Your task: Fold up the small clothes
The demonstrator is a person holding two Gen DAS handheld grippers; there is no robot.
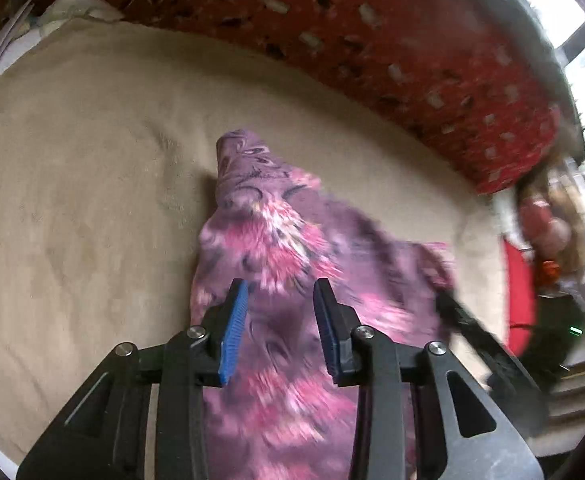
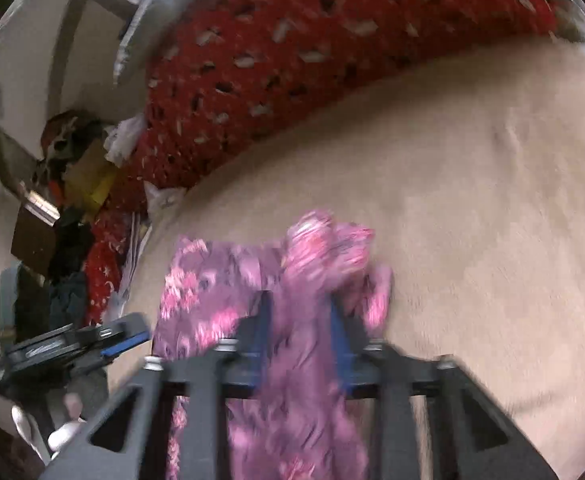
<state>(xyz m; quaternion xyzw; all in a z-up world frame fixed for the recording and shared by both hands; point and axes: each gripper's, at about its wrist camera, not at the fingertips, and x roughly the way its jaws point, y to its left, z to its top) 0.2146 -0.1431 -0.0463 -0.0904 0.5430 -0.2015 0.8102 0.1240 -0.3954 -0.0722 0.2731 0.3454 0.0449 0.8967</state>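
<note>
A small purple garment with a pink floral print (image 1: 276, 232) lies on a beige blanket (image 1: 92, 184). My left gripper (image 1: 280, 304) hovers just above it with its blue-padded jaws apart and nothing between the pads. In the right wrist view the same garment (image 2: 220, 280) is bunched up, and my right gripper (image 2: 300, 320) has cloth running between its fingers, which stand a little apart; the frame is blurred. The right gripper also shows in the left wrist view (image 1: 472, 324) at the garment's right edge. The left gripper shows at the lower left of the right wrist view (image 2: 124, 340).
A red patterned bedspread (image 1: 412, 52) runs along the far side of the blanket. Piled clothes and boxes (image 2: 72, 184) stand at the bed's end. A white pillow and papers (image 1: 52, 12) lie at the far left corner. A window (image 1: 572, 40) is at upper right.
</note>
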